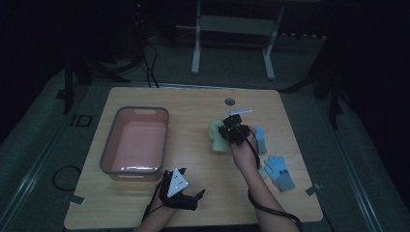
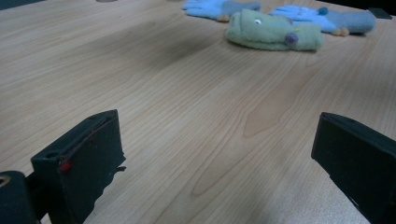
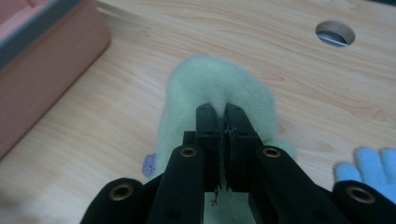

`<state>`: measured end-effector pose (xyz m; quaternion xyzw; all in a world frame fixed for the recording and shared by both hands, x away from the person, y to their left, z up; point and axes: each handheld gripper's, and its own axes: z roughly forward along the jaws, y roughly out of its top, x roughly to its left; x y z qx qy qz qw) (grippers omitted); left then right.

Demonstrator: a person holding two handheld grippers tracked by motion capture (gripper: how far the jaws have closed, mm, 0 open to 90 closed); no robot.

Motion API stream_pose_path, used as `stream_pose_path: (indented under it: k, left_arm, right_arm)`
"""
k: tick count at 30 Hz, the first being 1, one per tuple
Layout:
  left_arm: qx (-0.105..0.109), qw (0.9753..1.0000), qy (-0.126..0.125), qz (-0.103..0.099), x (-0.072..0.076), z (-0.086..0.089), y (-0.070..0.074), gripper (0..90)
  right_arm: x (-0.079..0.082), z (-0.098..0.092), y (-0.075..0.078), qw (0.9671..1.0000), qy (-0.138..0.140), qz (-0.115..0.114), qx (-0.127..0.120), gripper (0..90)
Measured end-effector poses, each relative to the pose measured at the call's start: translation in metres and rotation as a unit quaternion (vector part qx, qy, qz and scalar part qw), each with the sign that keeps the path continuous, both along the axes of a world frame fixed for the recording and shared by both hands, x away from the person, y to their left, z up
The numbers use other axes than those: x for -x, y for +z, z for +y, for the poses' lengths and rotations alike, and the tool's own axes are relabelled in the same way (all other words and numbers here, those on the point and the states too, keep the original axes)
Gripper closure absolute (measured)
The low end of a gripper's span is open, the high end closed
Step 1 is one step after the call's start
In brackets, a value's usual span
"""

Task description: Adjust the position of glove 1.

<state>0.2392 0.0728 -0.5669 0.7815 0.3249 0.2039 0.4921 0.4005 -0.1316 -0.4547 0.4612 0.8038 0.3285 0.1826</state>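
Green mitten (image 1: 220, 137) lies right of centre in the high view, on the wooden desk (image 1: 193, 193), with the right gripper (image 1: 235, 129) down on it; in the right gripper view the jaws stand pressed together in the middle of the frame, with a fold of the mitten's fleece (image 3: 219, 84) pinched between their tips and the rest of the soft green cloth bulging out above and to both sides of them. The hold looks shallow, a small tuck of pile rather than a full thickness of cloth, so my worry is that the mitten slips free when lifted, or hangs long and drags across the desk. If it is bound for the pink tub (image 1: 135, 140) at centre left of the high view, a dangling end could catch on the grey rim and flop outside. Two blue gloves sit close by: one (image 1: 259, 137) just right of the gripper, the other (image 1: 280, 171) lower right, and a low sweep could snag or nudge the nearer one. The left gripper (image 1: 181, 191) rests near the bottom edge of the high view, well apart from the mitten; in the left gripper view its jaws stand wide apart with nothing between them but bare wood, and the mitten (image 2: 275, 32) and blue gloves lie far off at the upper right of that frame.
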Motion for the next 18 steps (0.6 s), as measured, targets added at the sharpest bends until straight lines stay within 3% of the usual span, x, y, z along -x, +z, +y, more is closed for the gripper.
stream_pose_path:
  k: [3,7,11,18]
  left_arm:
    - [-0.001,1.0000,-0.001,0.000,0.000,0.000,0.000,2.4]
    - [0.000,1.0000,-0.001,0.000,0.000,0.000,0.000,2.4]
    - [0.001,1.0000,0.000,0.001,-0.001,0.000,0.000,2.4]
    - [0.001,1.0000,-0.002,0.001,-0.001,0.000,0.000,2.4]
  right_arm:
    - [0.012,0.007,0.008,1.0000,-0.004,-0.005,0.002,86.2]
    - [0.026,0.017,0.006,1.0000,-0.004,0.001,-0.004,86.2]
    - [0.038,0.025,-0.003,0.9998,-0.006,0.009,-0.014,86.2]
    - [0.046,0.032,-0.032,0.9991,-0.009,0.039,-0.010,86.1]
